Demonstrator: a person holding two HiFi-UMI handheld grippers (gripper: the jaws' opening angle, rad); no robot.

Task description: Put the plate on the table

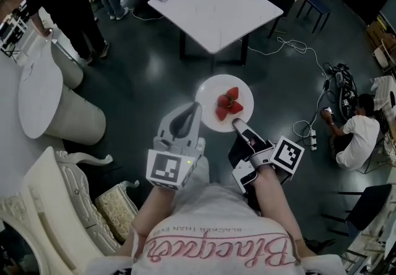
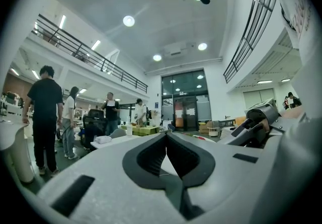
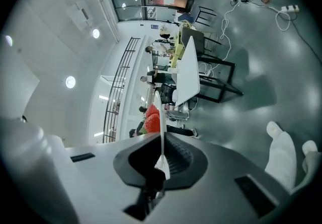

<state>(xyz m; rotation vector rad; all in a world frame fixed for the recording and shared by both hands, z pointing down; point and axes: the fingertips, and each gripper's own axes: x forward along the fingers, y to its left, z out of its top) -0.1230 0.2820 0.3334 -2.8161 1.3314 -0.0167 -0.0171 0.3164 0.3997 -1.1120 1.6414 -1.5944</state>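
The plate (image 1: 209, 96), carrying strawberries (image 1: 229, 104), hangs level and face-up over the floor, short of the white desk (image 1: 216, 11). Being round, it has no long axis. The right hand-held gripper (image 1: 238, 124) pinches its near rim. The left hand-held gripper (image 1: 195, 107) is pressed together, empty. Lifting looks done; setting down isn't.

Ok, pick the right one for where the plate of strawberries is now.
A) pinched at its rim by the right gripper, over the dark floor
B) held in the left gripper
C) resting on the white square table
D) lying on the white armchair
A: the right gripper is clamped on the rim of the plate, which hangs over the floor, short of the square table.
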